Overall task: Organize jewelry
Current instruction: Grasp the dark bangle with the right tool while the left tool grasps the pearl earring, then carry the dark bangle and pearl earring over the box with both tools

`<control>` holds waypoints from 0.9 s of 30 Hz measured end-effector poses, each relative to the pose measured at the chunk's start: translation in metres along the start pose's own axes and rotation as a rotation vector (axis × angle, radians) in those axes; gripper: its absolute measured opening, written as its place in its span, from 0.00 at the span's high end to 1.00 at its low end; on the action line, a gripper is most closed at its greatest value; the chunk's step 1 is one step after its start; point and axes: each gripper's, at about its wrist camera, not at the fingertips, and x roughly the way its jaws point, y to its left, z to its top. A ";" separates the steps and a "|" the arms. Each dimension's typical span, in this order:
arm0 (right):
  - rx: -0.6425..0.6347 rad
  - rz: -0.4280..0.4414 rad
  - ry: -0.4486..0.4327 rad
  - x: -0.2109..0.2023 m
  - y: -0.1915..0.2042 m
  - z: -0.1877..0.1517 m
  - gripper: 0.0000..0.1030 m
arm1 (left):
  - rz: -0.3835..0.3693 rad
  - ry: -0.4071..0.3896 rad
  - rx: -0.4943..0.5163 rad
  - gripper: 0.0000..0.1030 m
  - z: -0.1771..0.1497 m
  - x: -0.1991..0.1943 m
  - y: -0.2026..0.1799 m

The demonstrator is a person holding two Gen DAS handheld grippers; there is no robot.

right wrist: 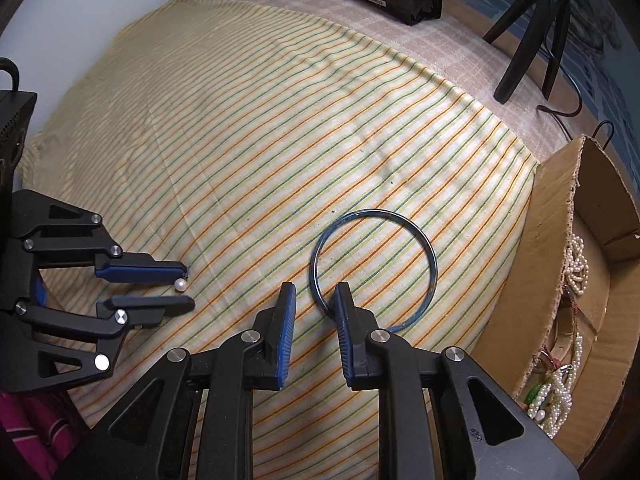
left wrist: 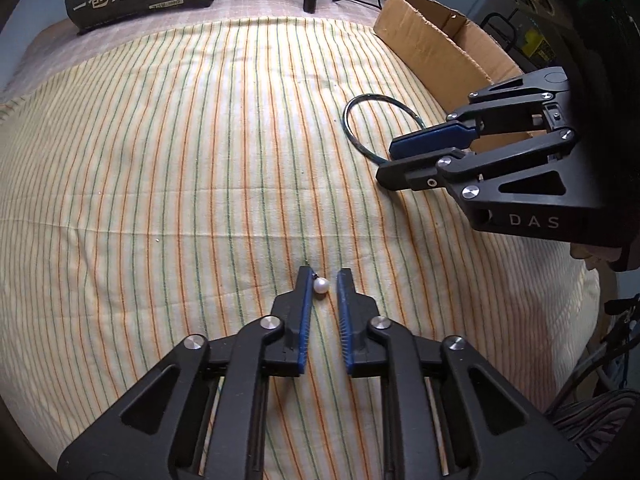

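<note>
A small pearl earring [left wrist: 321, 285] lies on the striped cloth [left wrist: 180, 168] between the left gripper's [left wrist: 325, 280] narrowly parted jaws, not yet pinched. The right gripper [right wrist: 314, 294], also slightly open, straddles the rim of a blue bangle [right wrist: 428, 248]. Each should close squarely before lifting toward the cardboard box [right wrist: 552, 264] of pearls.

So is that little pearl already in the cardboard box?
No, the pearl lies on the striped cloth between the left gripper's fingers, away from the box.
</note>
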 end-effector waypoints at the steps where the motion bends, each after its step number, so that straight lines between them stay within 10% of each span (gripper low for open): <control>1: 0.002 0.002 0.000 0.002 -0.001 0.001 0.83 | 0.005 -0.002 0.005 0.90 0.000 0.001 0.000; 27: 0.019 0.000 0.026 0.003 0.012 0.008 0.97 | 0.045 -0.055 0.032 0.94 -0.011 -0.025 0.006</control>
